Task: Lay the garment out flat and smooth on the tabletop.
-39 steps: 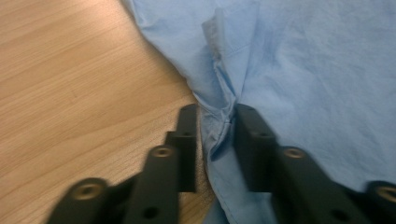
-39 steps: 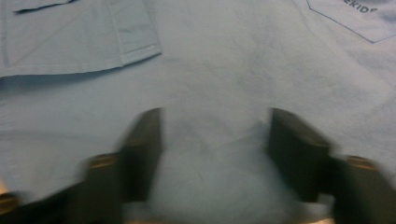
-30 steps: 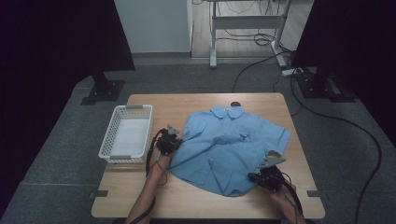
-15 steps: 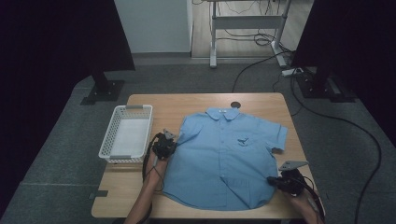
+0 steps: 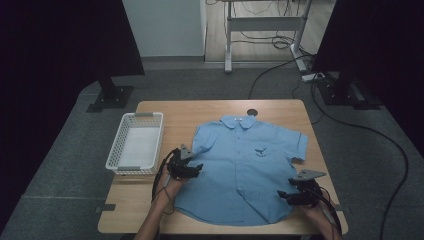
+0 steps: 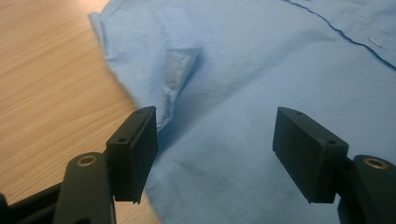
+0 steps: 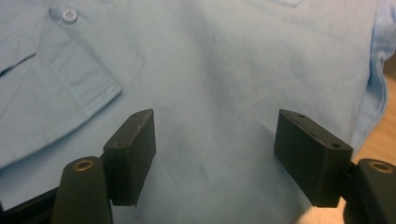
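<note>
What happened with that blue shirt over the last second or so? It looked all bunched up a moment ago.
The light blue short-sleeved shirt was pulled out of its crumpled heap and now lies spread flat, front up. Both grippers let it go: the left gripper at the shirt's left edge and the right gripper near its lower right corner have just been opening, nothing between their fingers. The white plastic basket and wooden table stayed put.

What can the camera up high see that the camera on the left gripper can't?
High view alone: the white basket left of the blue shirt, the shirt's collar and the right gripper at its lower corner. Left gripper view alone: a close look at its own open black jaws, just opened, nothing between them, over a small fold in the cloth. Both: the shirt on the wooden table.
</note>
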`<state>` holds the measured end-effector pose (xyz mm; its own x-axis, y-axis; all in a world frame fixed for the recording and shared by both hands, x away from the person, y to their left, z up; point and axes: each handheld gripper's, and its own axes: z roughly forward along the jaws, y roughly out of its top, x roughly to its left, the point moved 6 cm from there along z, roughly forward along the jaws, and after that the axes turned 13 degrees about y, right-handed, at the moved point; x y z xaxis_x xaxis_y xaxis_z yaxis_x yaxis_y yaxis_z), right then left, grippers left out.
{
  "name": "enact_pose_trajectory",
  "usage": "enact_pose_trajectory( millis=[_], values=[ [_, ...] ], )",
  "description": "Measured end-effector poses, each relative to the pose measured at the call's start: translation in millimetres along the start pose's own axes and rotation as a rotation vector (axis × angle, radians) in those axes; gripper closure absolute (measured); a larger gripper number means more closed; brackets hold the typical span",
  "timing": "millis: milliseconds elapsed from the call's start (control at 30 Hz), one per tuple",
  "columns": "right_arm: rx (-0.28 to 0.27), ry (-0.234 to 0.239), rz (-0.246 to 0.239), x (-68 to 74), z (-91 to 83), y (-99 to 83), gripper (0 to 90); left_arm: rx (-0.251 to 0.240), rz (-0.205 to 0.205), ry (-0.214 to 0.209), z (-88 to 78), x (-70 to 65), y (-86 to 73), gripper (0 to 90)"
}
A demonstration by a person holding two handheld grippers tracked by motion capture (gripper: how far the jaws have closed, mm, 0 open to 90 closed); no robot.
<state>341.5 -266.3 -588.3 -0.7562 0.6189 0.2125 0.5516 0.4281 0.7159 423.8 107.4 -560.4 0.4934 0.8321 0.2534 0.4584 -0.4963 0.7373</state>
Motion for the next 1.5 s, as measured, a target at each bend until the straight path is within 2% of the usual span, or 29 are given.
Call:
enact_pose_trajectory(
  millis=[100,267,367,433,533,600,633,700,733,800,833,900,967,1100,1167,1267,1300,1433,1500],
  values=[
    [-0.012,-0.007,-0.013,-1.9,5.1,9.5,26.3,0.01,0.0,0.002,7.4,-0.5,1.5,31.0],
    [-0.019,-0.008,-0.006,-5.9,19.9,26.2,25.6,0.007,-0.003,0.008,21.4,-0.4,10.5,32.3],
    [-0.019,-0.013,-0.001,-8.7,31.0,36.0,25.3,0.01,0.016,0.037,30.2,0.3,16.2,32.5],
    [-0.023,-0.018,-0.002,-10.3,39.0,42.7,24.7,0.006,0.012,0.036,35.7,-0.2,20.3,32.8],
    [-0.025,-0.014,-0.006,-10.7,51.6,51.7,23.3,0.008,0.023,0.069,45.4,1.3,25.1,35.5],
    [-0.018,-0.018,-0.011,-10.7,59.6,54.7,23.3,0.02,0.037,0.106,51.9,4.2,25.4,41.6],
    [-0.009,-0.023,-0.016,-10.6,62.9,54.9,23.3,0.032,0.05,0.127,54.7,6.1,24.2,47.7],
    [0.006,-0.039,-0.032,-10.5,67.3,53.6,22.6,0.044,0.058,0.162,58.9,10.9,21.2,65.8],
    [0.0,-0.037,-0.033,-10.1,67.5,53.2,22.6,0.048,0.054,0.187,59.4,14.8,19.7,73.0],
    [-0.011,-0.036,-0.038,-10.0,66.9,51.8,22.6,0.054,0.016,0.236,55.8,27.9,17.9,79.6],
    [-0.02,-0.032,-0.042,-10.2,66.4,50.8,22.6,0.051,-0.01,0.262,52.6,35.4,17.8,80.4],
    [-0.034,-0.032,-0.044,-11.1,65.6,49.4,22.7,0.062,-0.034,0.324,44.0,50.2,18.0,79.8],
    [-0.034,-0.032,-0.046,-11.6,65.1,49.0,22.7,0.07,-0.033,0.385,34.8,61.8,19.4,74.8],
    [-0.036,-0.032,-0.046,-11.7,64.9,48.7,22.7,0.074,-0.027,0.482,17.9,78.0,25.2,68.7],
    [-0.035,-0.032,-0.045,-11.8,64.2,48.1,22.7,0.081,-0.037,0.506,11.1,85.8,26.5,66.7],
    [-0.039,-0.031,-0.044,-12.2,62.8,46.7,22.7,0.075,-0.041,0.472,2.3,87.0,26.2,59.2],
    [-0.039,-0.032,-0.044,-12.5,62.3,46.3,22.7,0.069,-0.042,0.443,-0.2,83.9,25.9,55.9],
    [-0.038,-0.03,-0.046,-13.0,61.5,45.7,22.5,0.022,-0.053,0.176,-4.5,53.5,22.3,39.4],
    [-0.04,-0.03,-0.047,-12.8,61.7,45.5,21.9,0.026,-0.064,0.037,-5.1,34.1,17.3,31.7]
  ],
)
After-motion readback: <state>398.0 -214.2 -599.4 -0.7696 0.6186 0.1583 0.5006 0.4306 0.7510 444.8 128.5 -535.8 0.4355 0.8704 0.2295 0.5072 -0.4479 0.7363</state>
